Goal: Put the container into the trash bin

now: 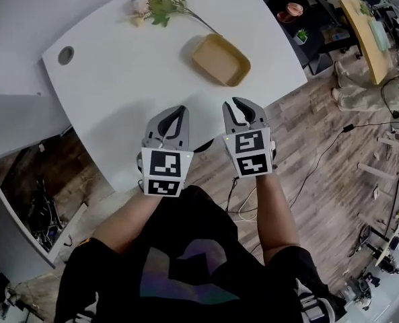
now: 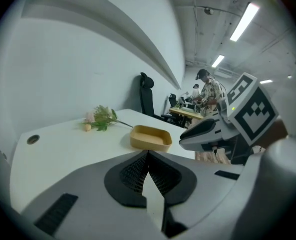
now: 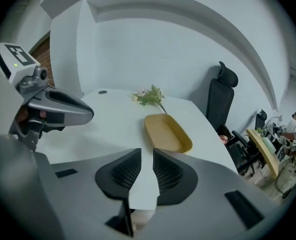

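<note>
On table (image 1: 118, 79), container (image 1: 221, 60) lies clear beyond L tool (image 1: 180, 109), R tool (image 1: 233, 102).

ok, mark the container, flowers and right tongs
container (image 1: 221, 60), head view, its inner floor
flowers (image 1: 160, 2), head view, the leaves
right tongs (image 3: 147, 151), right gripper view, gap between tips

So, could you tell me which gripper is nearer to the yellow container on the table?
Right. The right gripper points at the container from the table's near edge; the left gripper is farther off, to its left.
</note>
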